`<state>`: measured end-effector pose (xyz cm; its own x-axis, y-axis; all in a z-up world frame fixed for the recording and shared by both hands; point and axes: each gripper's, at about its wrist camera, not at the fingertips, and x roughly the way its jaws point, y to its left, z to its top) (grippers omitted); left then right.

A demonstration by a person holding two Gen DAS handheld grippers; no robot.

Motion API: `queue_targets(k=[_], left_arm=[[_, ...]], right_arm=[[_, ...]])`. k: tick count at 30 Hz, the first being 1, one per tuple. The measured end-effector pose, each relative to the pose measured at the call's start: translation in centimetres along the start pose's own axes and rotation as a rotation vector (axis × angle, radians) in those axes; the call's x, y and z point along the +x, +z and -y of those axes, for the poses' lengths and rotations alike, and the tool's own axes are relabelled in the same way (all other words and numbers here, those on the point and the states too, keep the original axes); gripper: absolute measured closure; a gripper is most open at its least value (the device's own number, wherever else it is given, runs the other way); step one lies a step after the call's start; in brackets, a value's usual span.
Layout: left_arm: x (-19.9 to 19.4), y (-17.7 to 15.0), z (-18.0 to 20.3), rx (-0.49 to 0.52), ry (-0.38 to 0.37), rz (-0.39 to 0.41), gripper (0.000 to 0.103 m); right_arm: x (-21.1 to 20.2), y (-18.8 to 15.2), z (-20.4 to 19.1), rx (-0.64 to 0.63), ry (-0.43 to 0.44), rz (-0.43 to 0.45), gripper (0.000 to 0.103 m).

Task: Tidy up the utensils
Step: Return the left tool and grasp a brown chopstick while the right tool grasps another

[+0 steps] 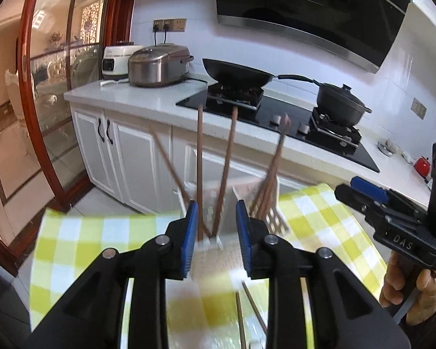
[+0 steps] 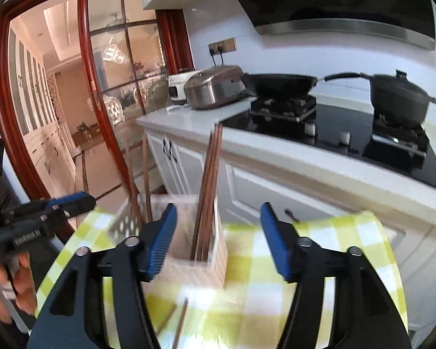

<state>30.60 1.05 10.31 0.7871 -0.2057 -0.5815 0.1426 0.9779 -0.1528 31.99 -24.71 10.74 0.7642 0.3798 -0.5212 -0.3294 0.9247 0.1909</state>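
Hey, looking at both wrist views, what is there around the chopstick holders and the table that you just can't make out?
- Chopsticks on the checked tablecloth: in the left wrist view the loose chopsticks run behind the left claw and off the bottom edge.
- White holder: right wrist view, its left side sits behind a finger of the right claw; motion blur hides its pattern.
- Small red item on the counter: too small to identify.

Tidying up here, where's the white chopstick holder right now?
In the right wrist view the white chopstick holder stands on the checked tablecloth, just ahead of the right tool toward its left finger, with brown chopsticks upright inside.
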Motion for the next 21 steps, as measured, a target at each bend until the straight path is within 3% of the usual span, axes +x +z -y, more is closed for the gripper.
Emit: queue_targets(k=[5, 11, 15, 18, 21], left_arm=[[-0.3, -7.0, 0.5, -0.008, -0.055, -0.072, 0.077], [2.5, -14.0, 1.5, -0.015, -0.090, -0.205, 0.077], [4.3, -15.3, 2.3, 0.016, -0.077, -0.262, 0.078], [5.4, -15.7, 2.9, 0.055, -0.046, -0.282, 0.078], [6.7, -15.9, 3.6, 0.086, -0.034, -0.311, 0.087]], right_arm=[[-0.3, -7.0, -0.7, -0.044, 0.005, -0.073, 0.024], [1.0, -11.6, -1.0, -0.067, -0.017, -0.147, 0.022], [2.2, -12.5, -0.1, -0.038, -0.057, -0.186, 0.022], [2.4, -12.8, 0.3, -0.055, -0.134, -0.189, 0.022], [2.5, -12.9, 1.4, -0.023, -0.152, -0.197, 0.022]])
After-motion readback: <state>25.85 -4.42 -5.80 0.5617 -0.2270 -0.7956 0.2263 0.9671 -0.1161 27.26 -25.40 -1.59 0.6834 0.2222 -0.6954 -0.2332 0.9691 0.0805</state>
